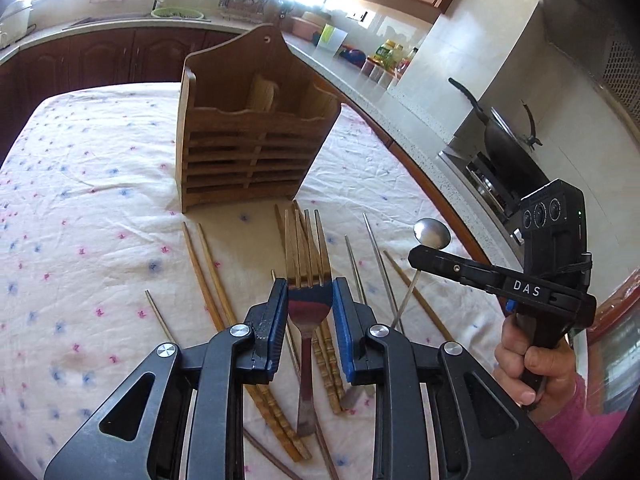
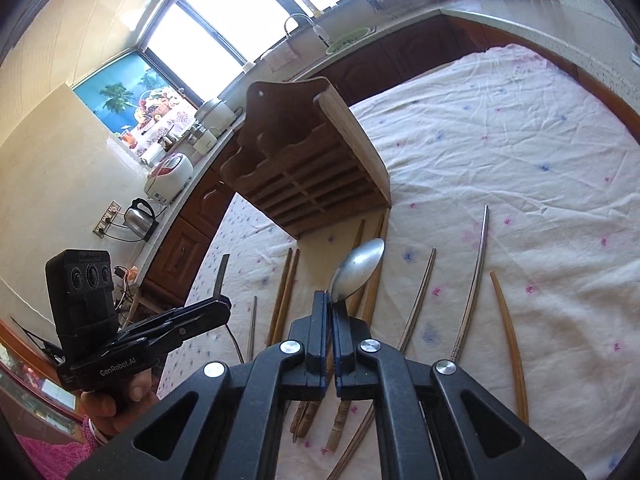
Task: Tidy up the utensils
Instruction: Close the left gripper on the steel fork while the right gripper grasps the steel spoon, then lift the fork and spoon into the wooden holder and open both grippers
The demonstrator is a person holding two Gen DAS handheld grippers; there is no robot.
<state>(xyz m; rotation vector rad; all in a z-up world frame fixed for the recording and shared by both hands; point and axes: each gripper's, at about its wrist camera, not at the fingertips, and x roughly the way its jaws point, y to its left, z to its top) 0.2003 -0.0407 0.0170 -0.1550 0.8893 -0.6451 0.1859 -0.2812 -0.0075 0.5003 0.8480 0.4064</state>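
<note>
Between the blue pads of the left claw (image 1: 310, 304) a steel fork (image 1: 308, 280) is pinched at its shoulders, tines forward; the right claw (image 2: 330, 316) is clamped on a spoon (image 2: 357, 270) just below the bowl. Both look light, stiff and slick, so a neck grip seems wise. Beyond them stands the wooden holder (image 1: 248, 128), with chopsticks (image 1: 212, 280) scattered on the cloth-covered counter (image 1: 80, 184).

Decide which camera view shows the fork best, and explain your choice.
The left wrist view. There the fork sits centred, clamped at its head between the left gripper's fingers, with tines and handle both clear. The right wrist view shows only a thin dark edge rising from the left gripper, too slight to identify.
</note>
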